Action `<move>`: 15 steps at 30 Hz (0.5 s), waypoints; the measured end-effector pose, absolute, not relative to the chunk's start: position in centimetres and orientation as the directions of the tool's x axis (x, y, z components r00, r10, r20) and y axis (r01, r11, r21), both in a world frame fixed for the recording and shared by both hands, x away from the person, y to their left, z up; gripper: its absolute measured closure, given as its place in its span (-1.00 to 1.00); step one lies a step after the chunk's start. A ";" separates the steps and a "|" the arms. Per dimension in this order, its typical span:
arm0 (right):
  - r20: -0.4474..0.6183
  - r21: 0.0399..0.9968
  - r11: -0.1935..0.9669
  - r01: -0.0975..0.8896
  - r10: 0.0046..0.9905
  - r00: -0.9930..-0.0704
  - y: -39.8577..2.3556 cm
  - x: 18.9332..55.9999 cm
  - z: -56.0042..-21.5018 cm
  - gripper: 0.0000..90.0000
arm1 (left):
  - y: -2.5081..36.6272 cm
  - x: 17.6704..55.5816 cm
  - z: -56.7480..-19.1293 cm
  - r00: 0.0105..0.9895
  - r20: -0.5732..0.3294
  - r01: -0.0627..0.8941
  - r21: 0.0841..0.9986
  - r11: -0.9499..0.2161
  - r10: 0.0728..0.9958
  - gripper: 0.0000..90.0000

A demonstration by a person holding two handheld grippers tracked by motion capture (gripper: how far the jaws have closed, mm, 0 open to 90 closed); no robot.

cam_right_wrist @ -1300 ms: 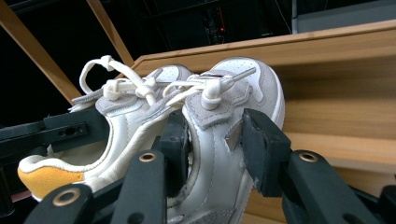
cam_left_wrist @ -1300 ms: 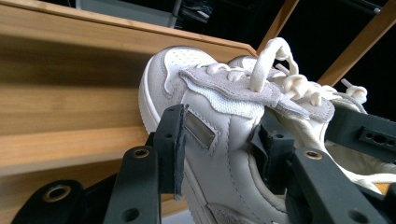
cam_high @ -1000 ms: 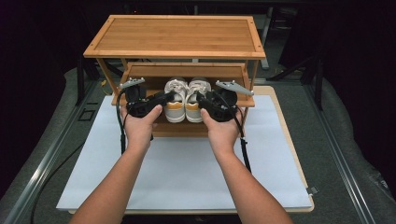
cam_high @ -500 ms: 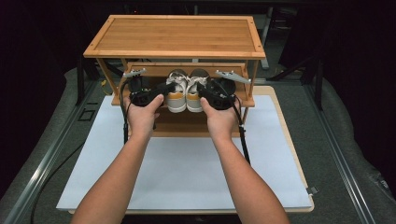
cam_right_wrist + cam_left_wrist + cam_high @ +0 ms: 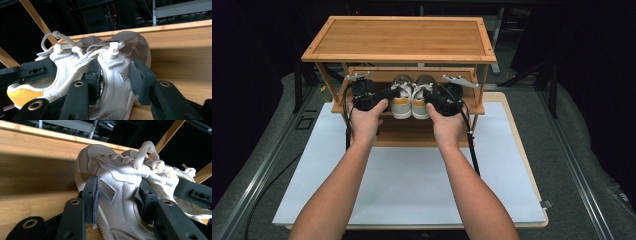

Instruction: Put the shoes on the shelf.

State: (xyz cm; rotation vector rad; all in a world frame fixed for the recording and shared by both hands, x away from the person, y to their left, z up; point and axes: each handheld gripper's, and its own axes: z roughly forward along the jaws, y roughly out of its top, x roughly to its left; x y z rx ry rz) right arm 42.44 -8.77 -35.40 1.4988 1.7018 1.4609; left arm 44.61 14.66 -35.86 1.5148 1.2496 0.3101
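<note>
Two white sneakers with orange heels, a left shoe (image 5: 401, 97) and a right shoe (image 5: 422, 96), sit side by side, upright, toes pointing away, on the rack's middle shelf (image 5: 472, 108).

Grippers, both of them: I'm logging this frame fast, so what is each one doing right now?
Left tool: shut on the left sneaker.
Right tool: shut on the right sneaker.

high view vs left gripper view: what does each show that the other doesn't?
High view alone: the whole rack's top shelf, the white mat, both forearms, and the right gripper on the right shoe.

Left gripper view alone: close detail, with the left gripper pads pressed on either side of the left shoe, its laces and a side tab visible.

Both: the pair of white shoes on the wooden middle shelf, left gripper shut on one.
</note>
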 end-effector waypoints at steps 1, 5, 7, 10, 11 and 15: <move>0.298 0.885 -0.141 0.444 0.903 -0.308 -8.7 42.5 -35.6 0.37 | 14.6 44.6 -36.0 0.410 -0.407 0.536 0.832 0.146 0.816 0.31; 0.300 0.883 -0.141 0.447 0.903 -0.309 -8.8 42.5 -35.6 0.37 | 14.8 44.7 -36.1 0.413 -0.425 0.542 0.825 0.158 0.805 0.31; 0.305 0.875 -0.139 0.464 0.902 -0.306 -8.9 42.5 -35.5 0.36 | 14.8 44.8 -36.1 0.410 -0.436 0.549 0.819 0.165 0.801 0.29; 0.315 0.867 -0.149 0.476 0.903 -0.291 -9.0 42.7 -35.6 0.35 | 14.8 44.9 -36.1 0.408 -0.441 0.556 0.815 0.166 0.799 0.27; 0.320 0.861 -0.151 0.485 0.903 -0.288 -9.1 42.8 -35.5 0.35 | 14.8 45.0 -36.0 0.408 -0.439 0.561 0.812 0.159 0.801 0.27; 0.326 0.858 -0.154 0.489 0.900 -0.290 -9.1 42.9 -35.4 0.33 | 14.8 45.1 -35.7 0.405 -0.429 0.578 0.804 0.138 0.807 0.26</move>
